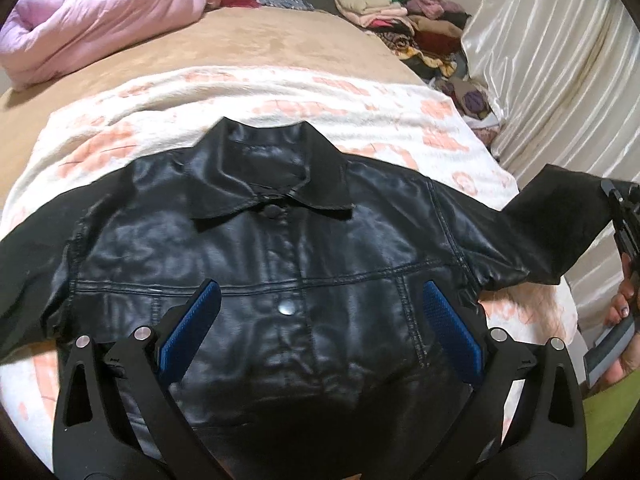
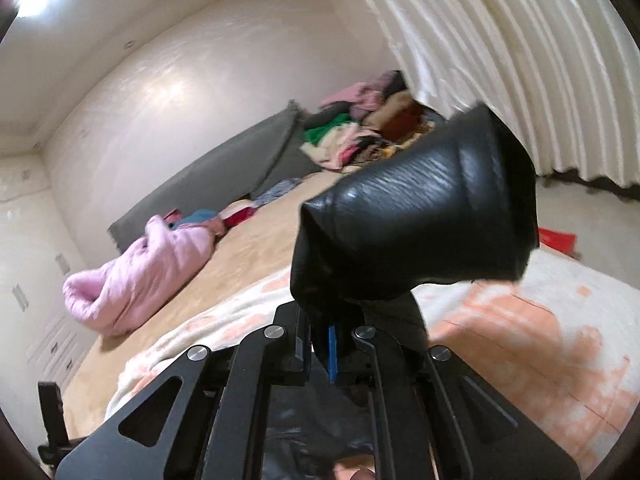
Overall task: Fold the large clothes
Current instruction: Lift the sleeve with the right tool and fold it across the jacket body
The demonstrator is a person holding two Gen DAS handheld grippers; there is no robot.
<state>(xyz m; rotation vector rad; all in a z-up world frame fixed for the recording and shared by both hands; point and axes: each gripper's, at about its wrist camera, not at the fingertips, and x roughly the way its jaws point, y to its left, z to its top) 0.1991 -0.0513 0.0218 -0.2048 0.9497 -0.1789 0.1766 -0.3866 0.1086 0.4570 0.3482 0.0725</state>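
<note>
A black leather jacket [image 1: 280,240] lies front up, buttoned, on a white and peach blanket [image 1: 280,96] on the bed. My left gripper [image 1: 320,308] hovers open above its chest, blue pads [image 1: 192,328] wide apart with nothing between them. The jacket's right-hand sleeve [image 1: 560,216] is lifted off the bed toward the right edge, where my right gripper [image 1: 618,216] holds its end. In the right wrist view the right gripper [image 2: 332,344] is shut on the sleeve cuff [image 2: 420,208], which stands up in front of the camera.
A pink quilted bundle [image 1: 96,20] lies at the far left of the tan bedspread [image 1: 248,44]. A heap of mixed clothes [image 1: 400,16] sits at the far right by a cream curtain [image 1: 560,60]. A grey headboard [image 2: 224,164] runs along the wall.
</note>
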